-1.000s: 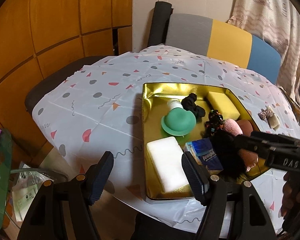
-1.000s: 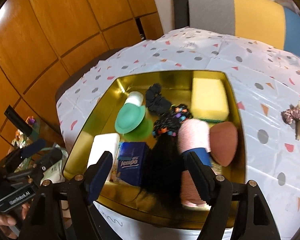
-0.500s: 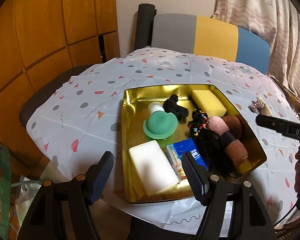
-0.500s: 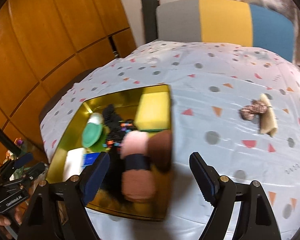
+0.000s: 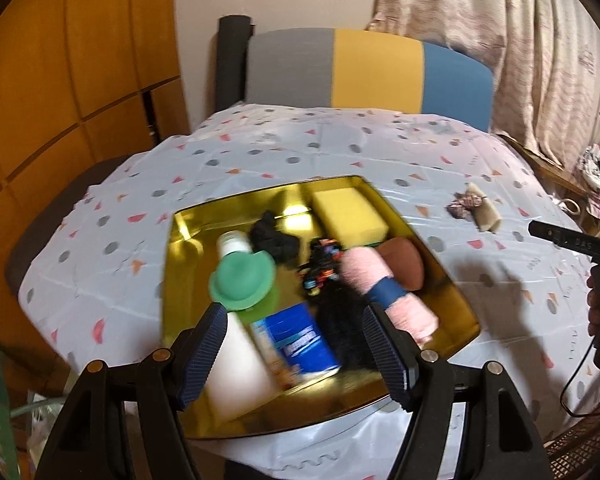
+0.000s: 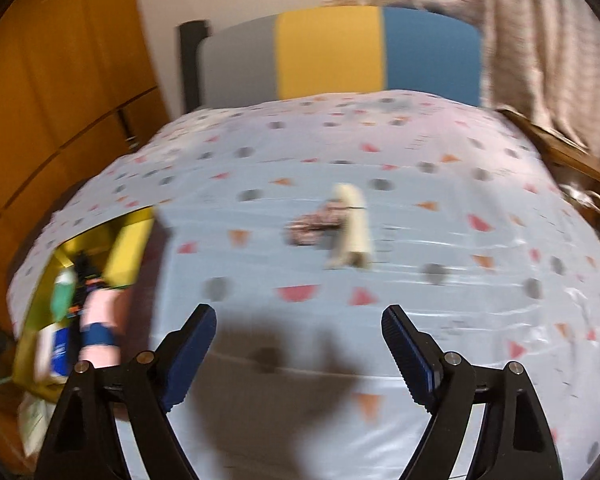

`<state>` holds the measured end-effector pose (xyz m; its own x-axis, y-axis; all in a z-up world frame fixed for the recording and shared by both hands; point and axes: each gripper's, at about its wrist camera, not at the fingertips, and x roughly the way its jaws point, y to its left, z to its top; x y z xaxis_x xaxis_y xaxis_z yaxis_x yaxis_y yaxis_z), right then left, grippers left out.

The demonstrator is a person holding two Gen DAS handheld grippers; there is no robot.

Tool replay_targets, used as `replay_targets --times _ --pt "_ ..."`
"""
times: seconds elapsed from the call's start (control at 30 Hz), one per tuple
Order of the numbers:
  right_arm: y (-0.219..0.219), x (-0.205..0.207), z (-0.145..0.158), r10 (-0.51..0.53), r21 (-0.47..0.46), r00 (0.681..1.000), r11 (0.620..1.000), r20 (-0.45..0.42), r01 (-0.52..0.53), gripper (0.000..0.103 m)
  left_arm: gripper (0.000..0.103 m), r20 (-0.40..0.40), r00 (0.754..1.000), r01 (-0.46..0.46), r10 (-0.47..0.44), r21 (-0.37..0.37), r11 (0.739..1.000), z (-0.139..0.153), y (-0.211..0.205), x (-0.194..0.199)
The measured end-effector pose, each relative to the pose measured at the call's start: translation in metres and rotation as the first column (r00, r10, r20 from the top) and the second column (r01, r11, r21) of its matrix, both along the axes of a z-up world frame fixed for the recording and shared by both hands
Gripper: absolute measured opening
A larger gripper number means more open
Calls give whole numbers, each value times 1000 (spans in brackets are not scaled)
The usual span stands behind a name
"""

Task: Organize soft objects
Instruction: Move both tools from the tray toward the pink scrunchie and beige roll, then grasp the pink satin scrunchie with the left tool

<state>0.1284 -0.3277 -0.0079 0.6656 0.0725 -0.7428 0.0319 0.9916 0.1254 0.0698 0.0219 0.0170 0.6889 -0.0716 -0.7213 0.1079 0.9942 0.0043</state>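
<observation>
Patterned fabric scrunchie (image 6: pixel 314 222) beside cream card (image 6: pixel 352 226), lying ahead of right tongs (image 6: pixel 298 354); jaws just widening, nothing between. Needing centring over bundle, descending before closing.

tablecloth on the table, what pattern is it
The tablecloth is white with scattered grey dots, pink and orange triangles and thin squiggles, clearest in the left wrist view.

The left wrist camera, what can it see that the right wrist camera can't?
Only the left wrist view shows the left gripper, open and empty, the whole gold tray with its brown sponge, and the right gripper's side. Only the right wrist view shows the right gripper from behind, open and empty. Both show the scrunchie beside the beige piece, the yellow sponge and the pink roll.
</observation>
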Motion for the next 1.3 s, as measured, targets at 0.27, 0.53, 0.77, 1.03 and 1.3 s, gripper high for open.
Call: replay_targets --times 0.27,0.53,0.77,1.03,1.3 --pt "-97 -13 -41 -303 80 947 947 -103 312 86 72 -21 991 133 -135 -82 988 15 -49 27" --pt "-123 -12 -41 -380 223 915 888 -138 402 86 71 -78 965 242 -251 -112 964 15 -119 65" --pt "-119 -16 -39 -370 243 918 886 -140 394 88 59 -198 937 265 -288 -133 955 -15 -190 130" --pt "-125 -16 -41 -372 298 914 865 -163 404 89 55 -239 915 320 -325 -64 945 -49 -261 194" --pt "-128 -15 -43 -351 376 918 838 -185 396 90 57 -285 883 387 -372 -7 922 -87 -301 242"
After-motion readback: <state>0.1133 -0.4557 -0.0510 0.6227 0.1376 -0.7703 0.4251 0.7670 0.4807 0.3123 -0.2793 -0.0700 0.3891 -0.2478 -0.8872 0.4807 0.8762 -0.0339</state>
